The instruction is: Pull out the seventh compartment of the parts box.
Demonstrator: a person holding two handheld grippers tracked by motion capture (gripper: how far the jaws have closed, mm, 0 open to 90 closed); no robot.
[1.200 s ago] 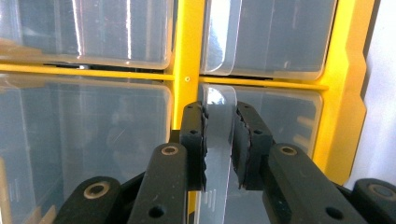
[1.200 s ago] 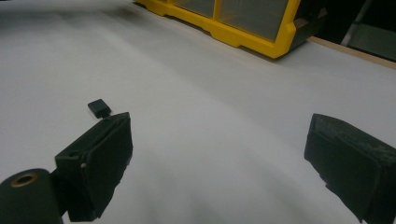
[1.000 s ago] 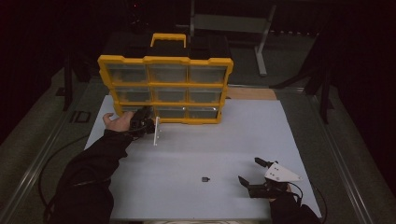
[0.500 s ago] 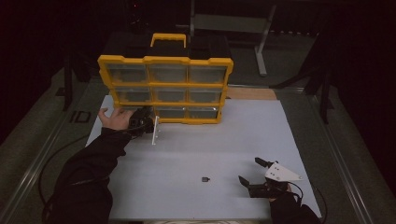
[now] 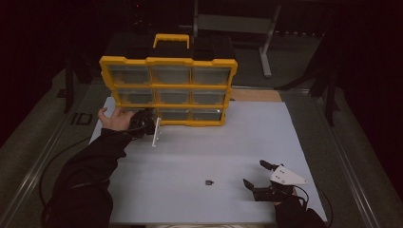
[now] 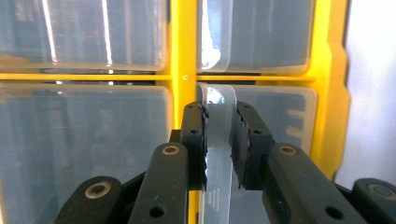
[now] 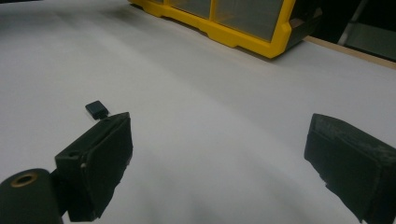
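Left gripper (image 6: pixel 218 140) clamped on clear plastic drawer tab (image 6: pixel 218 121) at bottom row of yellow organizer case (image 5: pixel 168 90); tab thin, slick, likely light, flexes. Right gripper (image 7: pixel 219 163) fingers apart, near small black piece (image 7: pixel 96 109).

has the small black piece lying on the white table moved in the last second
No. The small black piece lies at one spot on the white table, as far from the yellow organiser box as before.

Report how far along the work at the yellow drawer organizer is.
Done: the left gripper has reached the yellow organizer and is shut on the clear pull tab of a bottom-row drawer. In hand: that grip; how far the drawer is out cannot be told. Left: the small black part lies loose on the white tabletop, with the right gripper open beside it.
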